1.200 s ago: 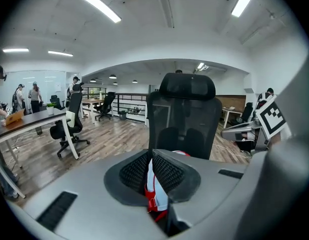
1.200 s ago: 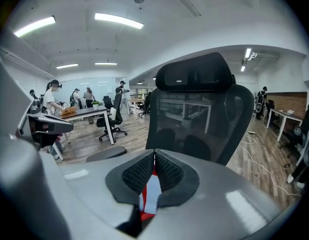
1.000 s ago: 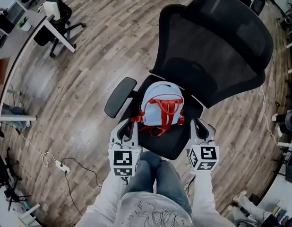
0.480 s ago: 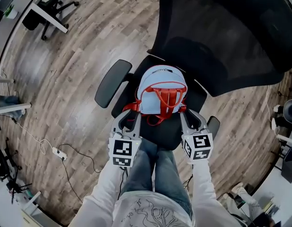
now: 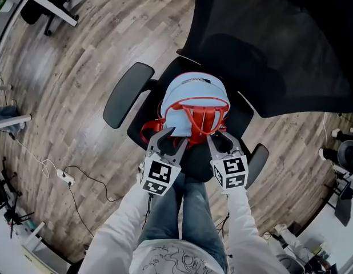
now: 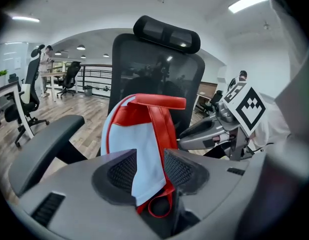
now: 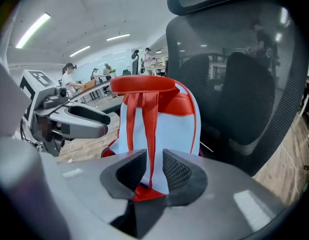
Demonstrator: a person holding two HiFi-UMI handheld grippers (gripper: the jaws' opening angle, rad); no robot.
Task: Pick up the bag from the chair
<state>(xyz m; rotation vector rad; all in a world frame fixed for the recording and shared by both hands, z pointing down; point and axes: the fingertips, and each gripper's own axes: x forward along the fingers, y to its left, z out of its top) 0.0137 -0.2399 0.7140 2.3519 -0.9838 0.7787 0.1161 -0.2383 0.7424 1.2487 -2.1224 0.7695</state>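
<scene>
A light-blue backpack [image 5: 191, 104] with red straps and a red top handle stands upright on the seat of a black office chair [image 5: 268, 56]. My left gripper [image 5: 169, 137] is at the bag's lower left front and stands open. In the left gripper view the blue fabric [image 6: 127, 139] and a red strap hang between the pads [image 6: 125, 171], apart from them. My right gripper [image 5: 218, 137] is at the bag's lower right front, also open. In the right gripper view a red strap of the bag [image 7: 169, 129] runs down through the gap of that gripper [image 7: 153, 169].
The chair's left armrest [image 5: 126, 93] and right armrest [image 5: 256, 164] flank the bag, and the mesh backrest rises behind it. A power strip with cables [image 5: 65, 177] lies on the wooden floor at left. A desk leg [image 5: 48, 7] stands far left; other chair bases [image 5: 342, 153] sit right.
Both grippers have moved forward from beside the seat's front corners to the bag's lower front, so its fabric and straps now lie between their jaws. The head view has come closer.
</scene>
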